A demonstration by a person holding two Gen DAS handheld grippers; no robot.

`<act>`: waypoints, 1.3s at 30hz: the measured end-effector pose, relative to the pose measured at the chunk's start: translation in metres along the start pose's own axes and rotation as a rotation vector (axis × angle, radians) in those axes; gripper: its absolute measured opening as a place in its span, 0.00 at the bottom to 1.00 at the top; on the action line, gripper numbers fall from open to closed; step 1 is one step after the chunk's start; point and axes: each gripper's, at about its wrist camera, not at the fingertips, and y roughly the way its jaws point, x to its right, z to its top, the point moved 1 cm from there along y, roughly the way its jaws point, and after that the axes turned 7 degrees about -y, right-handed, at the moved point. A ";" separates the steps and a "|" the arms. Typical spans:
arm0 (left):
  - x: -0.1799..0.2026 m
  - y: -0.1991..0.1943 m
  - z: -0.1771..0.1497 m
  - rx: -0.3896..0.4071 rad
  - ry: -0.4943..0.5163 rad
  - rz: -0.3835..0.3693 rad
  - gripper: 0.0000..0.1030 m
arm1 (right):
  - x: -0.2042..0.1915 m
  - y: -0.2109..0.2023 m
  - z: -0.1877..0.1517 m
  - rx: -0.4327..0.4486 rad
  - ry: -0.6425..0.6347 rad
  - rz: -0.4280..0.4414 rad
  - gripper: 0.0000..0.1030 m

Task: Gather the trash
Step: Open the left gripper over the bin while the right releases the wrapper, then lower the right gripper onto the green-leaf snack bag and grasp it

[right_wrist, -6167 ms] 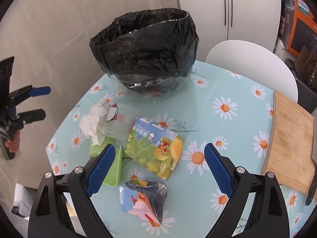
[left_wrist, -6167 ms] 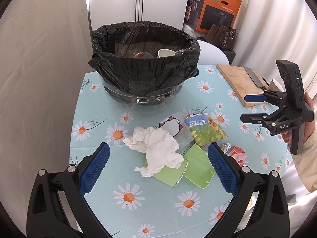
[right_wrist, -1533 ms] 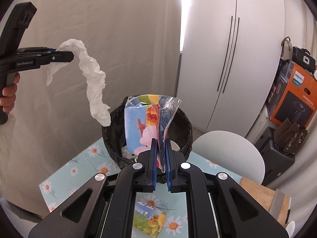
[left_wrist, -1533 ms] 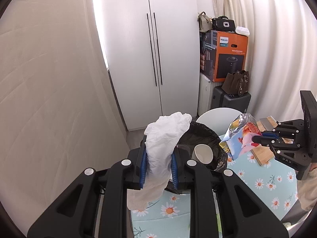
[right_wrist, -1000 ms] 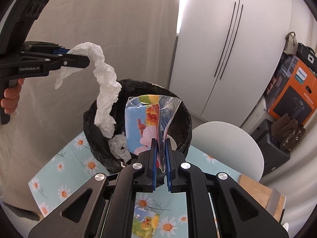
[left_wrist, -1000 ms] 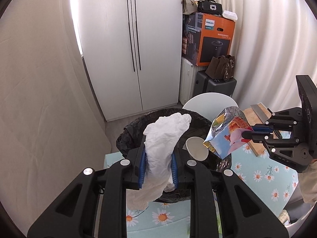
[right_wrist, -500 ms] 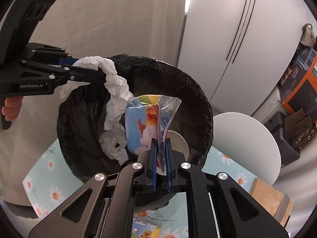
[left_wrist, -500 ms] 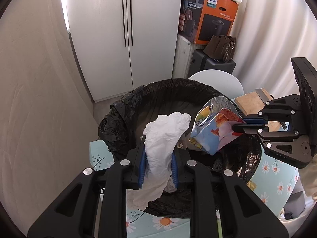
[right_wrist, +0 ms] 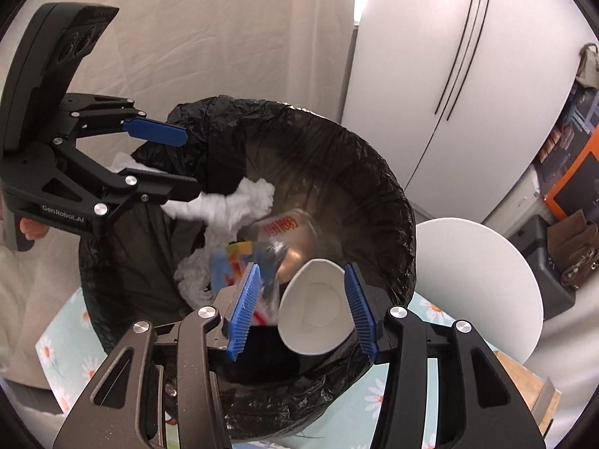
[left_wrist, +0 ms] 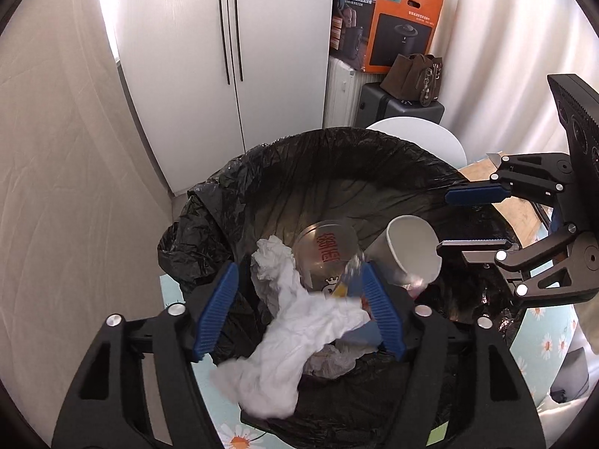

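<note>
The bin (left_wrist: 337, 157) lined with a black bag stands under both grippers. My left gripper (left_wrist: 298, 308) is opening over it; the white tissue (left_wrist: 299, 333) hangs loose and blurred between its blue pads, sliding down into the bag. My right gripper (right_wrist: 301, 310) is opening too. The colourful snack wrapper (right_wrist: 239, 265) has left its pads and falls, blurred, just past the left finger. Inside the bin (right_wrist: 374, 172) lie a white paper cup (right_wrist: 314, 310) and a clear plastic cup (right_wrist: 284, 228) with red print. Each gripper shows in the other's view: left gripper (right_wrist: 161, 157), right gripper (left_wrist: 471, 217).
A white chair (right_wrist: 479, 273) stands behind the bin, and a wooden cutting board (left_wrist: 520, 217) lies on the daisy tablecloth (left_wrist: 543, 340) to the right. White wardrobe doors (left_wrist: 232, 37) and an orange box (left_wrist: 393, 26) on cases are further back.
Both grippers sank over the bin, then their jaws spread. The tissue slipped out of the left pads and the wrapper out of the right pads; both are dropping into the bag.
</note>
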 end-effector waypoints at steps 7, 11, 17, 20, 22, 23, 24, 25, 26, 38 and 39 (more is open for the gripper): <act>0.009 -0.022 -0.011 0.001 -0.014 0.045 0.84 | 0.002 -0.029 -0.009 0.041 0.024 -0.020 0.59; 0.015 -0.043 -0.020 0.018 -0.045 0.052 0.91 | 0.003 -0.045 -0.015 0.058 0.020 -0.024 0.67; 0.029 -0.065 -0.039 0.025 -0.056 0.109 0.94 | 0.001 -0.073 -0.032 0.088 0.025 -0.037 0.84; 0.039 -0.074 -0.049 0.028 -0.060 0.119 0.94 | -0.001 -0.085 -0.040 0.104 0.033 -0.054 0.85; 0.046 -0.078 -0.056 0.027 -0.059 0.129 0.94 | -0.002 -0.092 -0.046 0.109 0.035 -0.069 0.86; 0.050 -0.080 -0.060 0.026 -0.061 0.137 0.94 | -0.002 -0.095 -0.050 0.110 0.039 -0.070 0.86; 0.054 -0.081 -0.063 0.025 -0.065 0.139 0.94 | -0.002 -0.098 -0.053 0.114 0.045 -0.068 0.86; 0.058 -0.082 -0.067 0.019 -0.069 0.136 0.94 | -0.001 -0.100 -0.057 0.117 0.055 -0.062 0.86; 0.062 -0.084 -0.071 0.014 -0.073 0.139 0.94 | -0.001 -0.102 -0.062 0.117 0.064 -0.058 0.86; 0.110 -0.087 -0.124 -0.034 -0.098 0.153 0.94 | -0.005 -0.118 -0.128 0.056 0.074 -0.051 0.86; 0.113 -0.087 -0.128 -0.038 -0.106 0.152 0.94 | -0.006 -0.119 -0.132 0.050 0.072 -0.048 0.86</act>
